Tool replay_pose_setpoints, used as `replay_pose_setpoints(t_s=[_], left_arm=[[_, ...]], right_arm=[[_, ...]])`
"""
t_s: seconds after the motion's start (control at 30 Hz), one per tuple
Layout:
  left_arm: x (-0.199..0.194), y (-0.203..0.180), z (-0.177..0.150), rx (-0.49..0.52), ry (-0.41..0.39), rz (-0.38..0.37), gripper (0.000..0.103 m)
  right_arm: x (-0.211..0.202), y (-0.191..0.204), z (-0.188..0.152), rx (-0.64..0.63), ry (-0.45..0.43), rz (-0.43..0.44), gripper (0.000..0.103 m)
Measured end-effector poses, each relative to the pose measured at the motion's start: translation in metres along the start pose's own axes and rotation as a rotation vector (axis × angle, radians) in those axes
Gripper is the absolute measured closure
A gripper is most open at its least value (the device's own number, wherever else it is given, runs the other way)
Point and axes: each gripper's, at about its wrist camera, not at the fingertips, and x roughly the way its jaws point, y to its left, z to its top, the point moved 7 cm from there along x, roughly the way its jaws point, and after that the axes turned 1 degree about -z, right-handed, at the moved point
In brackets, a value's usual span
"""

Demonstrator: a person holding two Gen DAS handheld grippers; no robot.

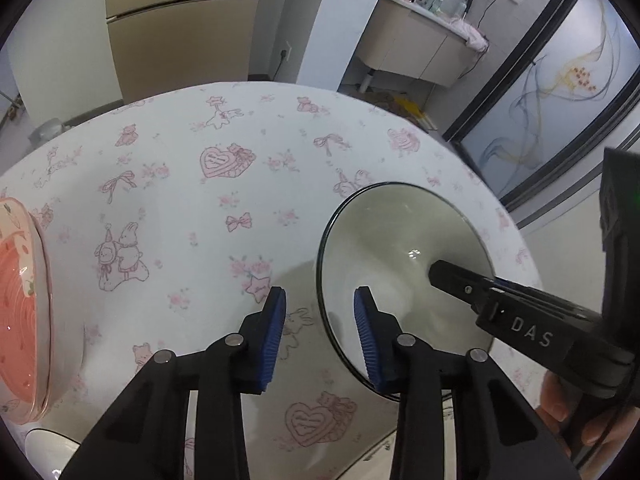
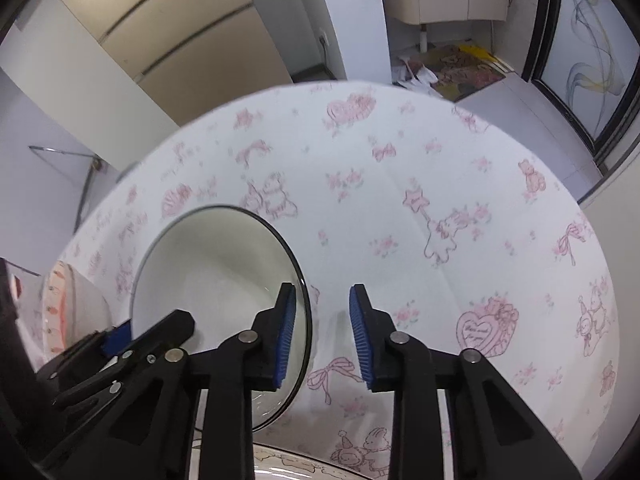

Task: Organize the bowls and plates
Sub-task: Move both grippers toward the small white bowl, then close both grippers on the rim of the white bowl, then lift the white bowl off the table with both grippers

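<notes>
A white bowl (image 1: 400,248) with a thin dark rim stands on the table's pink-printed cloth (image 1: 180,220). My left gripper (image 1: 320,336) straddles its left rim: one blue pad (image 1: 366,336) is inside the bowl, the other outside, and a gap shows on both sides of the rim. In the right wrist view the same bowl (image 2: 216,276) has my right gripper (image 2: 322,336) astride its opposite rim, with the inner pad (image 2: 286,336) close to the rim and the outer pad clear of it. Both grippers are open. Each gripper shows in the other's view: the right gripper (image 1: 452,280), the left gripper (image 2: 120,336).
A pink patterned glass dish (image 1: 24,300) sits at the left table edge, seen also as the pink dish (image 2: 68,308). A white piece of crockery (image 1: 48,452) lies near the front left. A printed plate rim (image 2: 288,464) shows at the front. Beyond the table are cabinets and a sliding door.
</notes>
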Motion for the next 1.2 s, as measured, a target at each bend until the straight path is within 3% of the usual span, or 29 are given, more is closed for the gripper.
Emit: replay_pose_setpoints(t_s=[0.2, 0.27, 0.53, 0.77, 0.9, 1.2], left_arm=[[0.013, 0.002, -0.004, -0.051, 0.048, -0.053, 0.066], [0.013, -0.002, -0.005, -0.043, 0.043, -0.070, 0.075], [0.015, -0.006, -0.004, -0.045, 0.040, -0.074, 0.078], [0.024, -0.005, -0.005, -0.080, 0.055, -0.124, 0.077], [0.022, -0.002, -0.005, -0.105, 0.068, -0.147, 0.078], [-0.025, 0.004, 0.010, -0.110, -0.037, -0.190, 0.078]], right_arm=[[-0.005, 0.000, -0.001, 0.018, 0.012, 0.024, 0.087], [-0.004, 0.003, -0.001, 0.021, 0.016, 0.053, 0.094], [0.001, 0.001, -0.001, 0.057, 0.024, 0.110, 0.093], [0.017, -0.007, -0.003, 0.167, 0.076, 0.282, 0.090], [0.018, -0.007, -0.004, 0.193, 0.085, 0.339, 0.089], [-0.017, 0.018, 0.005, 0.163, 0.014, 0.427, 0.087]])
